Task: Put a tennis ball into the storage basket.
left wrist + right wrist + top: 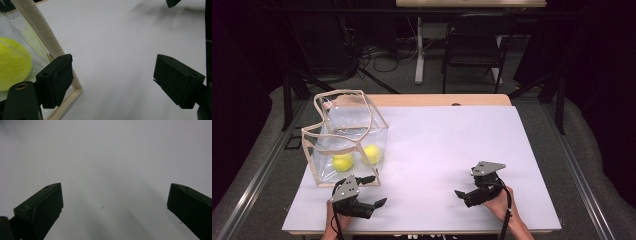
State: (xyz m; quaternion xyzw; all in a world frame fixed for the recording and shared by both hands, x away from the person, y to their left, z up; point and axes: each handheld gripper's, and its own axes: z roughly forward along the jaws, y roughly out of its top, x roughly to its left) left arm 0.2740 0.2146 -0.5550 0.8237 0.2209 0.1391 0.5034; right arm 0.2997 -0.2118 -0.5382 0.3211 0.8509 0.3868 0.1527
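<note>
White worktop [437, 150]: clear bag [344, 142] far-left, holding two tennis balls [343, 161]. Left gripper [373, 192] at its near corner, fingers spread; right gripper [464, 187] spread, well apart. Risk: a finger snags the trim and tips the bag.

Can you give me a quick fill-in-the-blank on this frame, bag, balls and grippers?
1. The clear bag holds ____ yellow balls.
2. Both grippers' jaws stand ____.
3. The gripper nearest the bag is the ____ gripper.
4. The right gripper holds ____.

Missing words: two; open; left; nothing
</note>
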